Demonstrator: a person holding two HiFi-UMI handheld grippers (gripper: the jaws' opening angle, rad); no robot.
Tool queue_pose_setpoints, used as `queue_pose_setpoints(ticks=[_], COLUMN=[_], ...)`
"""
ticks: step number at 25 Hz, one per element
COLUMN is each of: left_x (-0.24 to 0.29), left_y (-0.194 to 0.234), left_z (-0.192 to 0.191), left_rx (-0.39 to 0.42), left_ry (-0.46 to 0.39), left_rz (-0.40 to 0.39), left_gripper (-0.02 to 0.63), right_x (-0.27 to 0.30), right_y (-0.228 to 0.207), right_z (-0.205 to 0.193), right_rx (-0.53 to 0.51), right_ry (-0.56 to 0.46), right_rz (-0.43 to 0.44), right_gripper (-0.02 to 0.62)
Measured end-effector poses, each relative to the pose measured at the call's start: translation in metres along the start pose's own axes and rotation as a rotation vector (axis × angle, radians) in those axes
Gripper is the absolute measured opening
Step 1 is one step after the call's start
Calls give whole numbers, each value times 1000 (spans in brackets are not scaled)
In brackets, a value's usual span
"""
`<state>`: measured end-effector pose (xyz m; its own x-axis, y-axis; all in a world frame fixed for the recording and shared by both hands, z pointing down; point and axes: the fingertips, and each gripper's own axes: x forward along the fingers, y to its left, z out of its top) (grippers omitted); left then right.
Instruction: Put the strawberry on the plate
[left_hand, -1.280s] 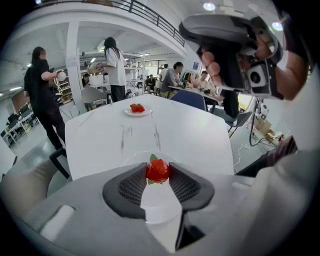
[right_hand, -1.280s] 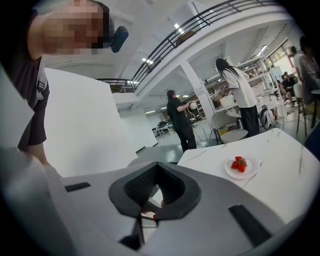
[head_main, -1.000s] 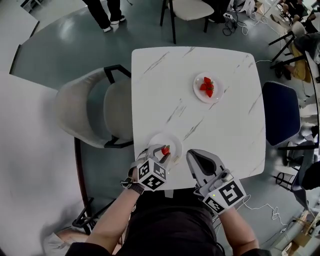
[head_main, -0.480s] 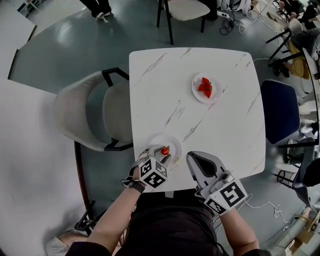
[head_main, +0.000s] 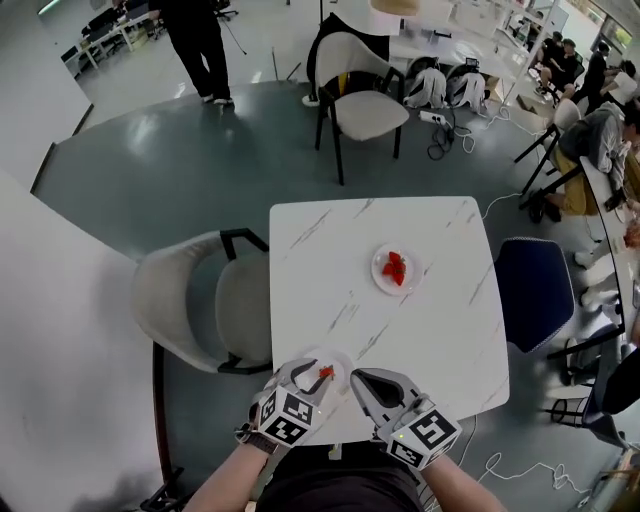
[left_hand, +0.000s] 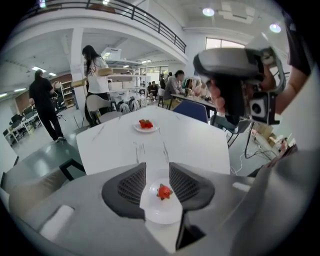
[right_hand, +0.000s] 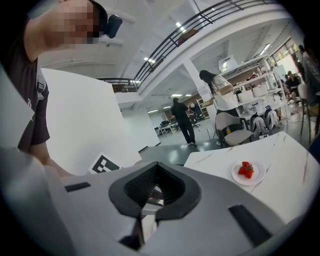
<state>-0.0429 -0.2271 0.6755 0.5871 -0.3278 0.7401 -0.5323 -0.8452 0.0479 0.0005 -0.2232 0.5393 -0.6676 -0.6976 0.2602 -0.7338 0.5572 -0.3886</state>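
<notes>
A red strawberry (head_main: 326, 372) lies on a small white plate (head_main: 338, 364) at the near edge of the white marble table (head_main: 330, 270). My left gripper (head_main: 308, 374) hangs right over that plate, open. In the left gripper view the strawberry (left_hand: 164, 191) rests on the plate (left_hand: 161, 214) in the gap between the two dark pads, touching neither. My right gripper (head_main: 366, 381) hovers just right of the plate, its jaws together and empty (right_hand: 156, 170). A second white plate (head_main: 381, 283) with strawberries (head_main: 395, 267) sits further back on the table.
A white armchair (head_main: 195, 300) stands against the table's left side and a blue chair (head_main: 532, 292) at its right. Another chair (head_main: 365, 110) stands beyond the far edge. People stand and sit further off in the room.
The head view has lifted and now takes in much more of the room. Both grippers stay at the table's near edge, and the strawberry still lies on the near plate.
</notes>
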Motion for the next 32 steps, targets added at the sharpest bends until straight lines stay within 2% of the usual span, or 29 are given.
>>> queue_pose_setpoints(ticks=[7, 8, 9, 10, 14, 18, 23, 32], left_x=[-79, -91, -103, -114, -145, -172, -199, -239], left_y=[9, 11, 14, 16, 15, 4, -12, -25], left_z=[81, 93, 104, 114, 140, 169, 193, 213], left_rx=[-92, -100, -105, -111, -134, -126, -161, -165], left_ry=[-267, -303, -338, -371, -478, -573, -643, -716], left_rz=[26, 39, 55, 70, 97, 99, 96, 129], left_gripper=[144, 133, 69, 50, 11, 11, 11, 11], right_x=[0, -1, -2, -3, -9, -15, -26, -40], right_y=[26, 30, 34, 37, 45, 54, 63, 87], right_z=[48, 58, 67, 75, 96, 114, 131, 162], right_rx=[-62, -72, -82, -91, -119, -142, -160, -227], right_ry=[-16, -21, -28, -37, -73, -105, -138, -198], right_rz=[31, 37, 46, 53, 60, 81, 100, 133], right_gripper=[5, 5, 5, 5, 5, 5, 5, 3])
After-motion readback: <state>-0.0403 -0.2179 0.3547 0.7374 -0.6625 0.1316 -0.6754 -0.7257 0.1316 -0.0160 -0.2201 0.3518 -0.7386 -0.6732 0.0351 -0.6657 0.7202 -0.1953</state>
